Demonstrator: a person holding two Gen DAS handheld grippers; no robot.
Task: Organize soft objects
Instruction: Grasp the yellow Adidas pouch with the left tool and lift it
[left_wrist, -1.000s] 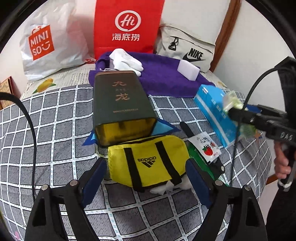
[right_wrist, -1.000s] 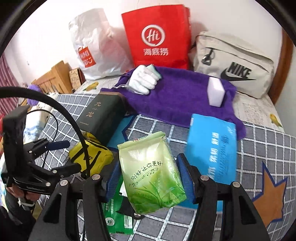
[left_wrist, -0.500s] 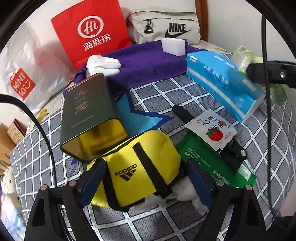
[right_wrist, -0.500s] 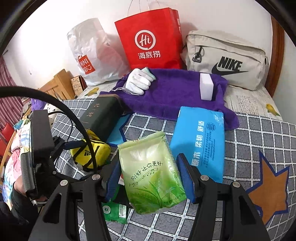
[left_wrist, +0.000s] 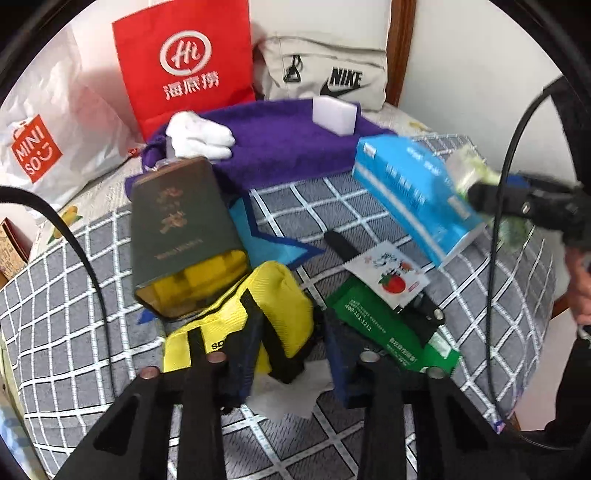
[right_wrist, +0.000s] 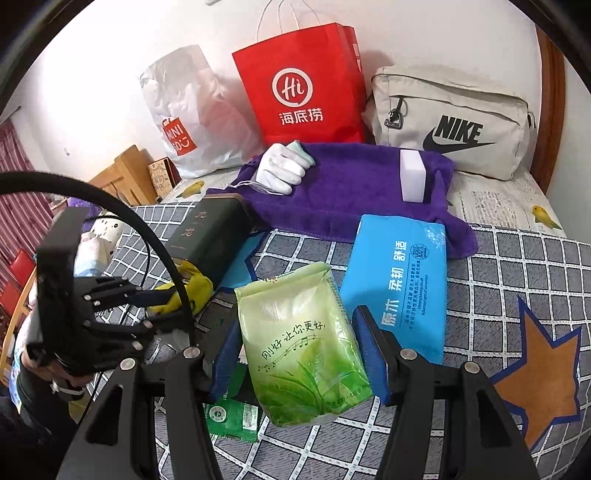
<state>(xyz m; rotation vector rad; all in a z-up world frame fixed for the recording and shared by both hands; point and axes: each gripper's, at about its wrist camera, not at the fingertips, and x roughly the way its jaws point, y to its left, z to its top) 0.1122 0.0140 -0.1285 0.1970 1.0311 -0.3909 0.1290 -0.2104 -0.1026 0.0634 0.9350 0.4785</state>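
Left wrist: left tongs (left_wrist: 291, 354) clamp yellow pouch (left_wrist: 255, 314) against tin (left_wrist: 181, 236).

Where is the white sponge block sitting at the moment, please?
In the right wrist view, the white sponge block stands on the right part of the purple towel, just in front of the beige Nike bag and behind the blue tissue pack.

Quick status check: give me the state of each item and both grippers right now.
Left gripper: shut on yellow bag.
Yellow bag: pinched at one end.
Right gripper: shut on green pouch.
Green pouch: upright, held.
Dark tin: lying down, open end toward camera.
Blue tissue pack: lying flat.
White glove: on purple towel.
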